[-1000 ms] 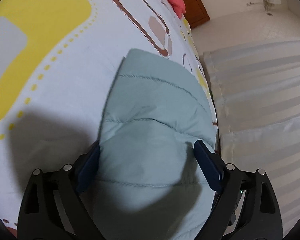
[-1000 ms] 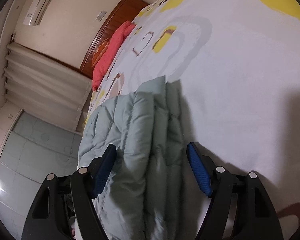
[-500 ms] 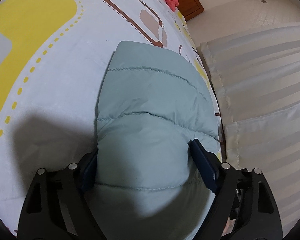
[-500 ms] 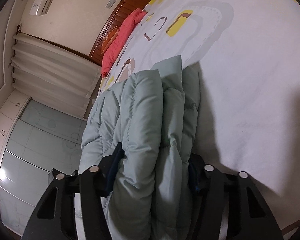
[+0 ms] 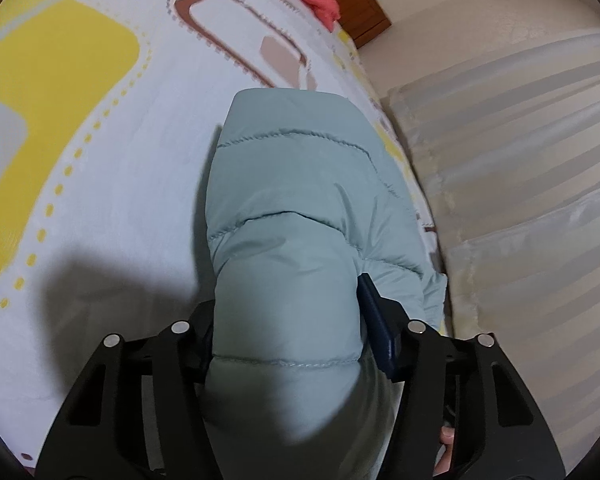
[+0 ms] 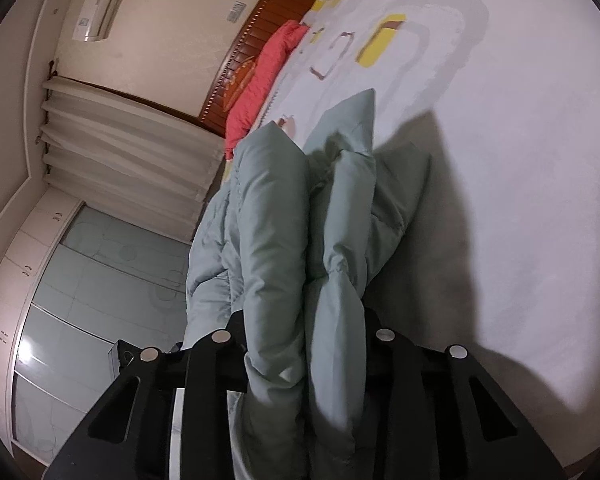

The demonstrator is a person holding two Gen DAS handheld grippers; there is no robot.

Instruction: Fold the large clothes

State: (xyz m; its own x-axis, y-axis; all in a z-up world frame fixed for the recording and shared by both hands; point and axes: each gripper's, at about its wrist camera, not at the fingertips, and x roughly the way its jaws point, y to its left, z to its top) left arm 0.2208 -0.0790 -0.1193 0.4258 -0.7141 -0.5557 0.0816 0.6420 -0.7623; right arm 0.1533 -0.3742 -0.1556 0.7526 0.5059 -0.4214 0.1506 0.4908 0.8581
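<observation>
Your left claw is clamped on the quilted pale-green jacket. Your right claw pinches its bunched folds above the bed.

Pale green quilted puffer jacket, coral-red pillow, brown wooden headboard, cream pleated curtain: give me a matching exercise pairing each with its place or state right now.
Things:
1. pale green quilted puffer jacket
2. coral-red pillow
3. brown wooden headboard
4. cream pleated curtain

Places or states:
A. hangs beside the bed
B. stands against the wall at the far end of the bed
C. clamped in both the left hand-held gripper and the right hand-held gripper
D. lies at the head of the bed, next to the headboard

Pairs: 1-C, 2-D, 3-B, 4-A
</observation>
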